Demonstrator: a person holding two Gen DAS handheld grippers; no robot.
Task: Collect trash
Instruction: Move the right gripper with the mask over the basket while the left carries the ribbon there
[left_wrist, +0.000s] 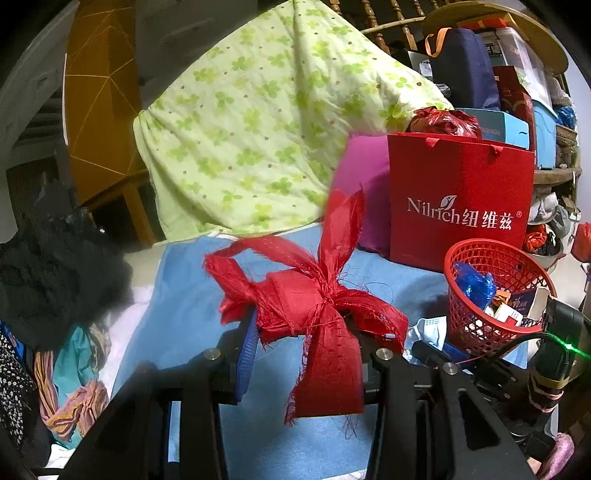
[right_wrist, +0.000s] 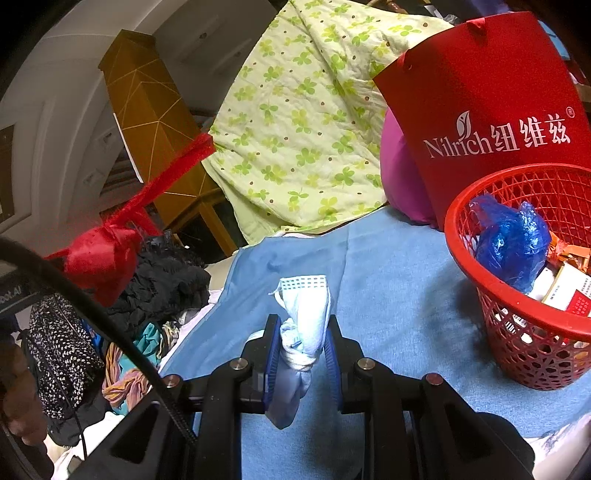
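Left gripper (left_wrist: 303, 343) clamps a frayed red ribbon (left_wrist: 314, 295); right gripper (right_wrist: 301, 347) pinches a crumpled face mask (right_wrist: 304, 314); red bag (right_wrist: 491, 122) reads "Nilrich", beside the red basket (right_wrist: 480, 273) on the blue cloth (right_wrist: 388, 277).

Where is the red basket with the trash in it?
The red basket sits on the blue cloth at the right of both views, just in front of the red paper bag.

A cluttered home bedroom: a clover-print quilt (left_wrist: 258, 122), heaped clothes (right_wrist: 122, 314), and crammed shelves (left_wrist: 524, 92).
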